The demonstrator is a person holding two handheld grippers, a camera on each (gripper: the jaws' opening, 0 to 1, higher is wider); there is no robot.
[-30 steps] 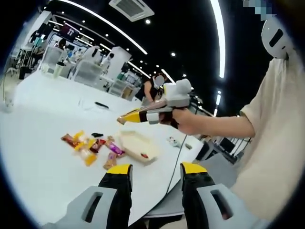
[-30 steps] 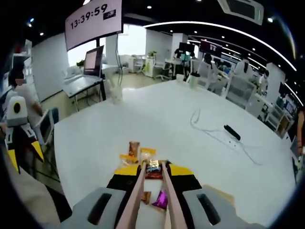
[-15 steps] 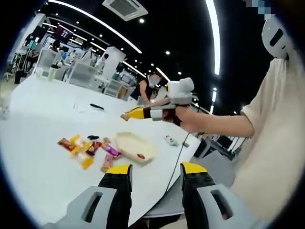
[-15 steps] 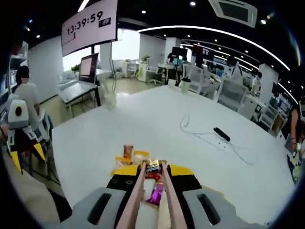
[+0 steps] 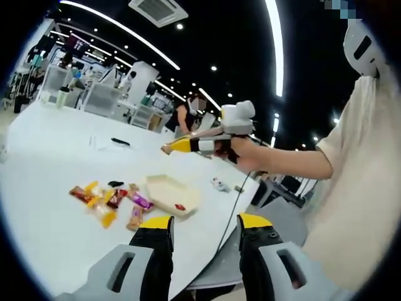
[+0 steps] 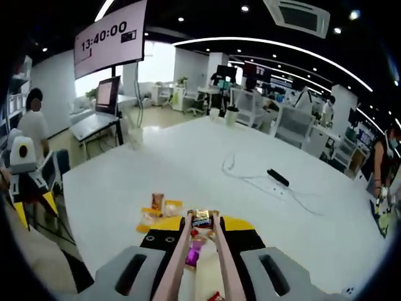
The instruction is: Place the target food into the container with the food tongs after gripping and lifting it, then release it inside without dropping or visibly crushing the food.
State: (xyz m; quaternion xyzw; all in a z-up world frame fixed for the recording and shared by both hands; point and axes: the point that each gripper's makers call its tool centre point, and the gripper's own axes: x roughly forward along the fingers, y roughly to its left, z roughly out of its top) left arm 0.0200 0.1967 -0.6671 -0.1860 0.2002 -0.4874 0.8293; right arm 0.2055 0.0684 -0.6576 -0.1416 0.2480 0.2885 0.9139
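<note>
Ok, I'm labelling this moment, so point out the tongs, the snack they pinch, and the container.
tongs (image 6: 220,263): right gripper view, on the right blade.
wrapped snack (image 6: 201,217): right gripper view, wrapper middle, between the tong tips.
container (image 5: 164,190): left gripper view, on its pale floor.

Your right gripper (image 6: 200,233) hides most of the pink food tongs (image 6: 177,266) where they pass between its yellow-tipped jaws, and the tongs' handle end runs off the bottom edge of the right gripper view. The small gold-wrapped snack (image 6: 201,217) pinched at the tong tips carries lettering too small to read. Under the tongs, the purple wrapper (image 6: 193,249) and a red scrap (image 6: 215,296) are partly covered, the scrap cut by the edge. In the left gripper view, the scattered pile of bright snack wrappers (image 5: 106,200) is too small to tell apart, and the red item inside the shallow beige tray (image 5: 170,194) cannot be identified.
</note>
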